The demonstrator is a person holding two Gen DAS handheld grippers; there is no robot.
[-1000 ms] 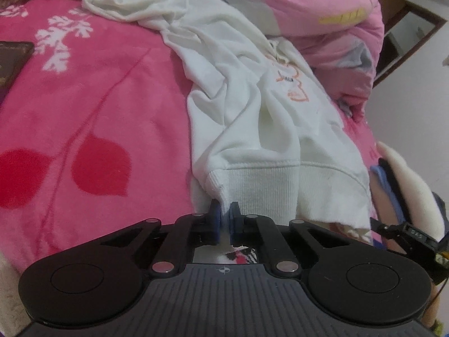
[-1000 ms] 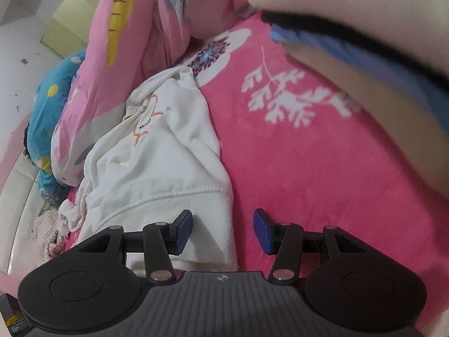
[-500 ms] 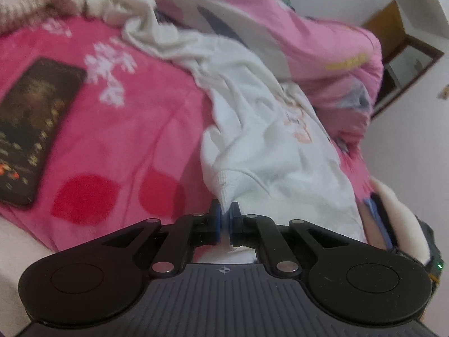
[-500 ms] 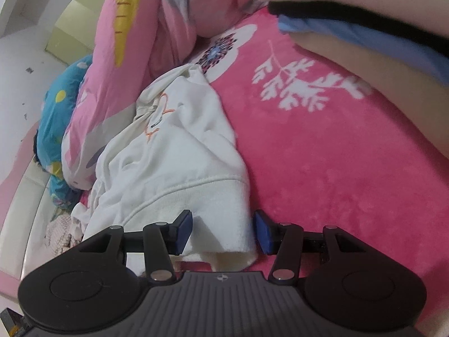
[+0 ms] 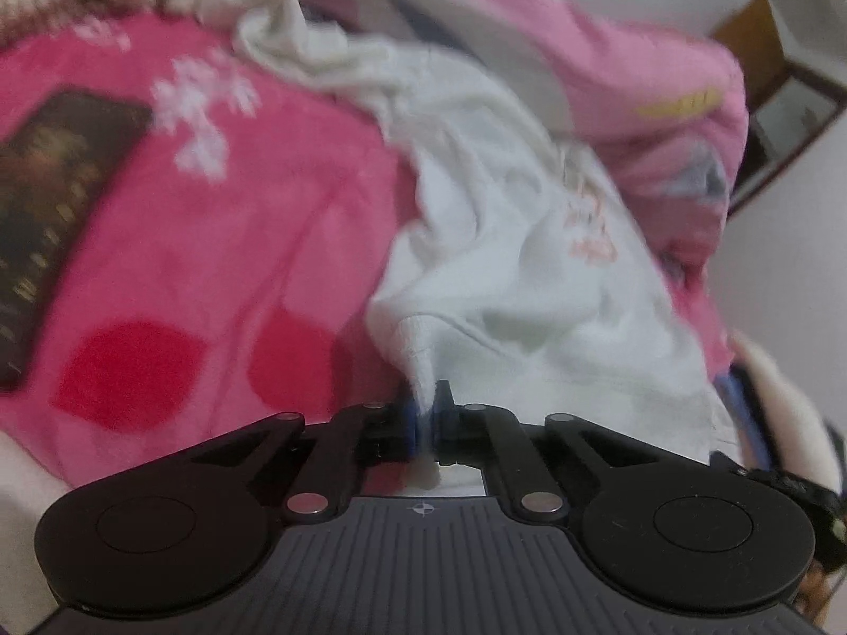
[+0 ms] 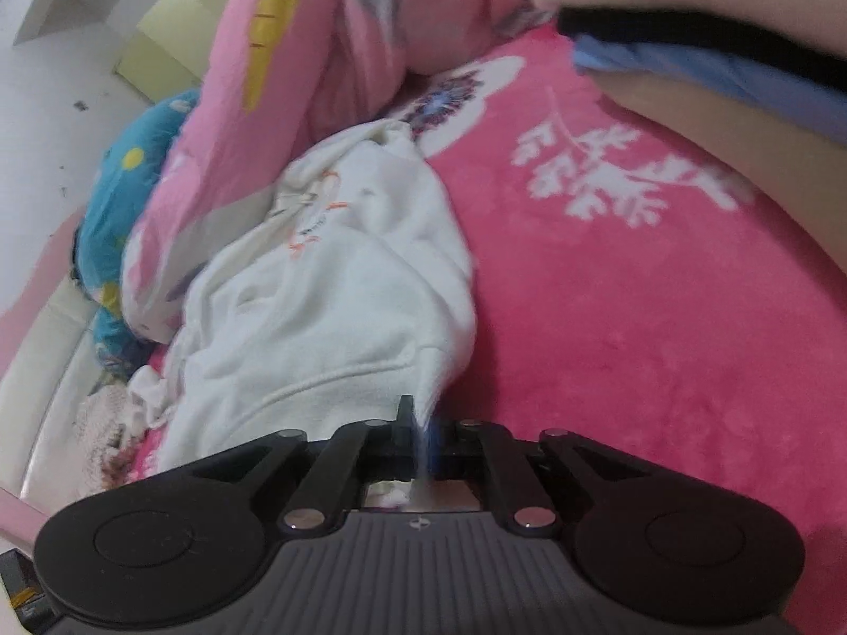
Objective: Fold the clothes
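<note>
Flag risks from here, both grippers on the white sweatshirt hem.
1. The left gripper and right gripper each pinch only a thin tip of the white sweatshirt hem; a pull might slip it free.
2. The upper part lies bunched against the pink quilt; lifting may drag the quilt along.
3. A dark phone-like slab lies on the pink blanket left of the garment; a swung sleeve could sweep it off.

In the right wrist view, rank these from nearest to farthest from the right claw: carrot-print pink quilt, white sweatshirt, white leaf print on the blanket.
1. white sweatshirt: its hem is pinched in the right claw.
2. white leaf print: on the pink blanket, up and to the right.
3. carrot-print pink quilt: heaped at the far top left.
</note>
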